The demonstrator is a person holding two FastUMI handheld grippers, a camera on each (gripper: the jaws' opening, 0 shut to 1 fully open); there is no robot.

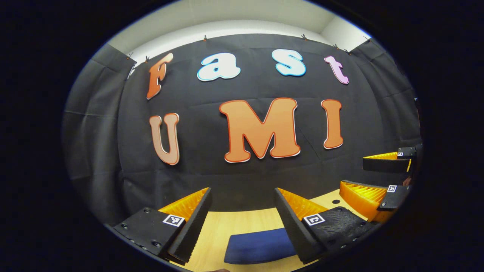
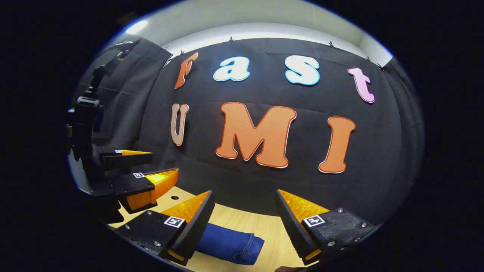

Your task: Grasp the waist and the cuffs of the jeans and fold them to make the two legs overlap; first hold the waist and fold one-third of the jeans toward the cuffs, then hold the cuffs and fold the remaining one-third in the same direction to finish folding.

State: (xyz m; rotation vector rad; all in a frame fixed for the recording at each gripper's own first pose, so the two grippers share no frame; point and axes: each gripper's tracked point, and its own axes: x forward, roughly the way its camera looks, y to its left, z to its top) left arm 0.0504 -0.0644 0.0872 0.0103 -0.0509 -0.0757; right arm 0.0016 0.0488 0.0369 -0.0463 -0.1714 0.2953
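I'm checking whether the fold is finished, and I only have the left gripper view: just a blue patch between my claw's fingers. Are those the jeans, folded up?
Observer: Yes. In the right gripper view the jeans lie as a compact folded bundle on the table, with seam stitching showing at one end.
Operator: Is the right claw holding them?
Observer: No. The right claw is open, with nothing between its fingers.
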